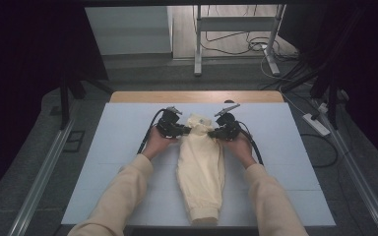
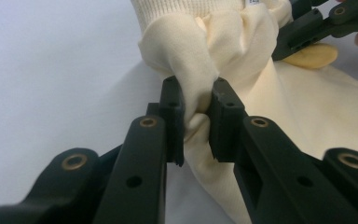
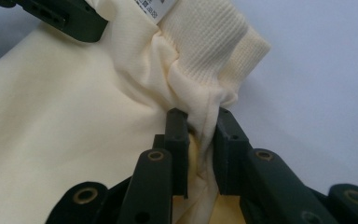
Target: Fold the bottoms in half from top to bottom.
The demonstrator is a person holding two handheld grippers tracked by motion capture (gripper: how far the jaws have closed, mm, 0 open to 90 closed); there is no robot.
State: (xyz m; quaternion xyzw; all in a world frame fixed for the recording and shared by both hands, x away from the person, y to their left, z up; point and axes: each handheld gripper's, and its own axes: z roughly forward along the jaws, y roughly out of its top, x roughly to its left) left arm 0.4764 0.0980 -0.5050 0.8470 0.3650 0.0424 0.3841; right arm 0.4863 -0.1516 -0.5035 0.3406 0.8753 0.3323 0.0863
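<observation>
my left tongs (image 2: 196, 123) pinch a fold of the cream top (image 2: 307, 121), and my right tongs (image 3: 201, 144) pinch another fold by its ribbed band (image 3: 205, 42). the top lies long and thin in the middle of the white table (image 1: 103, 162). i think the grabbing is done, and the folding or spreading is still left.

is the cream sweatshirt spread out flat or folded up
Folded: the cream sweatshirt lies as a narrow lengthwise strip, its far end pinched by left gripper and right gripper.

White label (image 3: 153, 8) at cream garment's (image 3: 65, 126) ribbed collar: small print, too blurred to read.
</observation>
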